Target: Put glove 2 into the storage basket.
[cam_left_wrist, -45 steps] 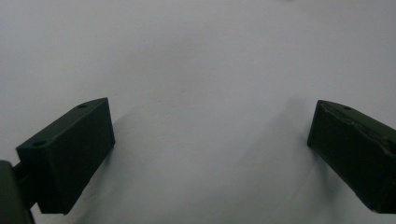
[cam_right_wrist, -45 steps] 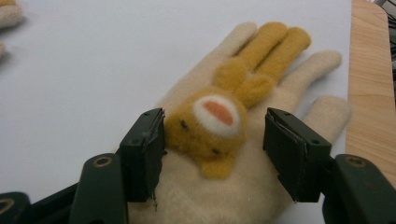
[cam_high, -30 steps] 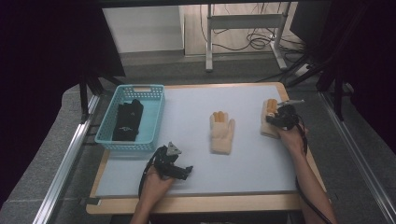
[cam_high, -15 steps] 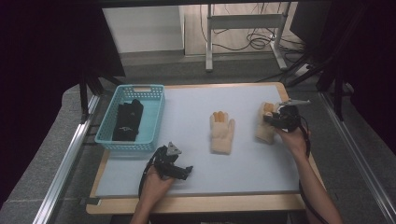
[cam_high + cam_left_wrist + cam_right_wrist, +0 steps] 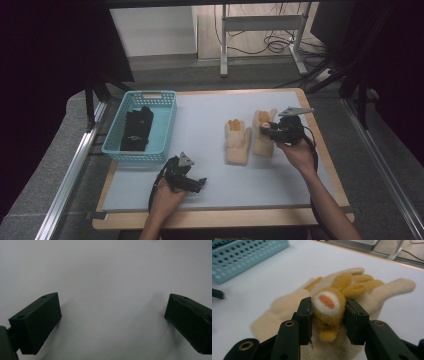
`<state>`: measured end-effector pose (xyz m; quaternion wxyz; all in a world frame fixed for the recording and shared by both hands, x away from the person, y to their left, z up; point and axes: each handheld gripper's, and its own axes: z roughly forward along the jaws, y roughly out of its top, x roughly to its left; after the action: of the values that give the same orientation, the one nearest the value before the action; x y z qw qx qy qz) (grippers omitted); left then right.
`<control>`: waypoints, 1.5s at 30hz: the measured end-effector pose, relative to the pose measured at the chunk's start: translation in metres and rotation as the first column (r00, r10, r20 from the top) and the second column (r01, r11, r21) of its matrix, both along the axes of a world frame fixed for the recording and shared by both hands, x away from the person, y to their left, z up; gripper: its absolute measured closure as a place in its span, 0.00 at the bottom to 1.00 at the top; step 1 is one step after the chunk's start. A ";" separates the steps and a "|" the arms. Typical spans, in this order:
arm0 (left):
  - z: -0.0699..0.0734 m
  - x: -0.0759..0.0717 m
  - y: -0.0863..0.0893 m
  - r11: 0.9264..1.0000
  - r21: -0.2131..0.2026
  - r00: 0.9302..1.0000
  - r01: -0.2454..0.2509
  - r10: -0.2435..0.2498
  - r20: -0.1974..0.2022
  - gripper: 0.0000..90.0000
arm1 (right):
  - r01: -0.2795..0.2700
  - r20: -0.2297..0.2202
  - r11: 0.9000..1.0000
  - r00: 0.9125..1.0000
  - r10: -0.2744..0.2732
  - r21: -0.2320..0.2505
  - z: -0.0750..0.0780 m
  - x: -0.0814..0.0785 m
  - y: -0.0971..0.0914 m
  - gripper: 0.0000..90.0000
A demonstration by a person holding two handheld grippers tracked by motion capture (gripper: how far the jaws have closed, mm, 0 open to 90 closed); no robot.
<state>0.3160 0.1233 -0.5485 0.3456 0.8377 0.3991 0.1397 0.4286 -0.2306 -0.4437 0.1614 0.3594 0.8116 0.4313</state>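
Pinching a fuzzy cream glove (image 5: 342, 315) at its yellow fingertip, my right tool (image 5: 328, 315) holds it just beside a second glove (image 5: 237, 142) on the smooth white tabletop (image 5: 200, 125). My left tool (image 5: 112, 322) gapes empty over bare tabletop.

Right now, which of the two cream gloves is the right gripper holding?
The right-hand glove, nearer the table's right edge. The right gripper has its jaws clamped on it, while the other glove lies flat and untouched beside it.
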 end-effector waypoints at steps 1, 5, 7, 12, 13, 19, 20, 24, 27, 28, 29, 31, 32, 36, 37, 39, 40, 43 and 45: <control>0.000 0.000 0.000 1.000 0.000 1.000 0.000 0.000 0.000 0.01 | -0.017 0.002 1.000 1.000 0.017 0.000 0.001 -0.002 0.008 0.66; 0.000 0.000 0.000 1.000 0.000 1.000 0.000 0.000 0.000 0.01 | -0.060 -0.002 0.998 0.998 0.060 0.003 0.000 -0.003 0.034 0.66; 0.000 0.000 0.000 1.000 0.000 1.000 0.000 0.000 0.000 0.01 | -0.074 -0.011 0.997 0.997 0.074 -0.004 -0.004 -0.002 0.046 0.66; 0.000 0.000 0.000 1.000 0.000 1.000 0.001 -0.001 0.000 0.01 | -0.082 -0.030 0.996 0.996 0.081 -0.034 -0.018 0.003 0.071 0.66; 0.000 0.000 0.000 1.000 0.000 1.000 0.001 -0.001 0.000 0.01 | -0.080 -0.032 0.996 0.996 0.079 -0.042 -0.022 0.003 0.075 0.66; 0.000 0.000 0.000 1.000 0.003 1.000 0.001 -0.001 0.000 0.01 | -0.049 -0.051 0.995 0.998 0.045 -0.085 -0.042 0.009 0.087 0.66; 0.000 0.000 0.000 1.000 0.002 1.000 0.002 -0.002 0.000 0.01 | -0.047 -0.053 0.995 0.998 0.042 -0.090 -0.045 0.009 0.088 0.65; 0.000 0.000 0.000 1.000 0.003 1.000 0.002 -0.002 0.000 0.01 | -0.045 -0.052 0.993 0.998 0.039 -0.113 -0.055 0.010 0.090 0.63; 0.000 0.000 0.000 1.000 0.001 1.000 0.001 -0.001 0.000 0.01 | -0.035 -0.062 0.994 0.998 0.029 -0.101 -0.057 0.010 0.088 0.59; 0.000 0.000 0.000 1.000 0.003 1.000 0.002 -0.002 0.000 0.01 | -0.037 -0.072 0.995 0.997 0.030 -0.097 -0.058 0.010 0.088 0.58; 0.000 0.000 0.000 1.000 0.002 1.000 0.001 -0.001 0.000 0.01 | -0.040 -0.075 0.994 0.997 0.033 -0.099 -0.059 0.010 0.088 0.56; 0.000 0.000 0.000 1.000 0.003 1.000 0.001 -0.001 0.000 0.01 | -0.036 -0.065 0.994 0.997 0.029 -0.106 -0.057 0.008 0.087 0.51; 0.000 0.000 0.000 1.000 0.001 1.000 0.001 -0.001 0.000 0.01 | -0.038 -0.061 0.994 0.998 0.032 -0.101 -0.054 0.008 0.086 0.49; 0.000 0.000 0.000 1.000 0.000 1.000 0.000 0.000 0.000 0.01 | -0.038 -0.042 0.998 0.998 0.035 -0.059 -0.044 0.009 0.074 0.42; 0.000 0.000 0.000 1.000 0.001 1.000 0.001 -0.001 0.000 0.01 | -0.033 -0.043 0.998 0.999 0.031 -0.051 -0.041 0.010 0.070 0.42; 0.000 0.000 0.000 1.000 0.001 1.000 0.001 -0.001 -0.001 0.01 | -0.018 -0.037 0.999 0.999 0.017 -0.040 -0.039 0.011 0.060 0.42; 0.000 0.000 0.000 1.000 0.001 1.000 0.000 0.000 -0.001 0.01 | -0.010 -0.039 0.999 0.999 0.009 -0.033 -0.038 0.011 0.055 0.42; 0.000 0.000 0.000 1.000 0.001 1.000 0.001 -0.001 -0.001 0.01 | -0.003 -0.065 1.000 0.998 0.002 -0.027 -0.041 0.011 0.037 0.52; 0.000 0.000 0.000 1.000 0.000 1.000 0.000 0.000 0.000 0.01 | -0.009 -0.075 0.999 0.997 0.006 -0.047 -0.044 0.009 0.030 0.60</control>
<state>0.3160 0.1233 -0.5485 0.3458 0.8376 0.3992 0.1398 0.4377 -0.2007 -0.4882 0.1376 0.3684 0.8285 0.3987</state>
